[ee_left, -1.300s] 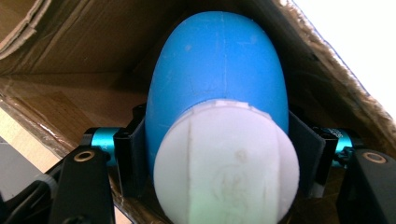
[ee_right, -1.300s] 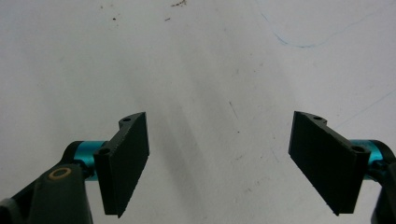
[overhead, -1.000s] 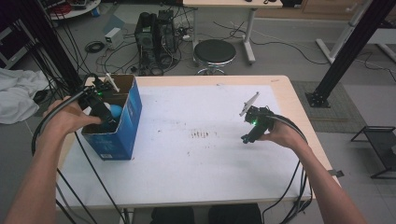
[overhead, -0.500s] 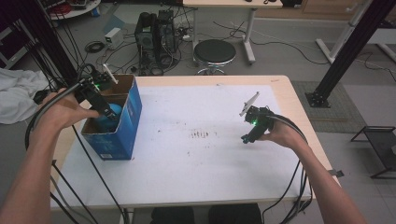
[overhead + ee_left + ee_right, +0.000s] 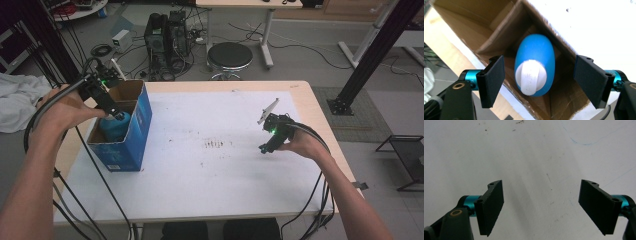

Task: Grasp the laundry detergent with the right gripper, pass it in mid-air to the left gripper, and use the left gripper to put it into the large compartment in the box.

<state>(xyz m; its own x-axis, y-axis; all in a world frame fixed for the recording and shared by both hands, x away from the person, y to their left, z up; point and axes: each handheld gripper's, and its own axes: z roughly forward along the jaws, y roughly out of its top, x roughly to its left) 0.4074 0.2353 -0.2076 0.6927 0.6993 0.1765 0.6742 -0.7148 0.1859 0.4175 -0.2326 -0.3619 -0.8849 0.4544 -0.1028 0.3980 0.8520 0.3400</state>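
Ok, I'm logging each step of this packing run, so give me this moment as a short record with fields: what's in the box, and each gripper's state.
item: blue bottle with a white cap, standing in the box
container: blue cardboard box, open top, at the table's left side
left gripper: above the box, jaws have just been opening, either side of the bottle, not touching it
right gripper: open, nothing between the jaws, over the white table
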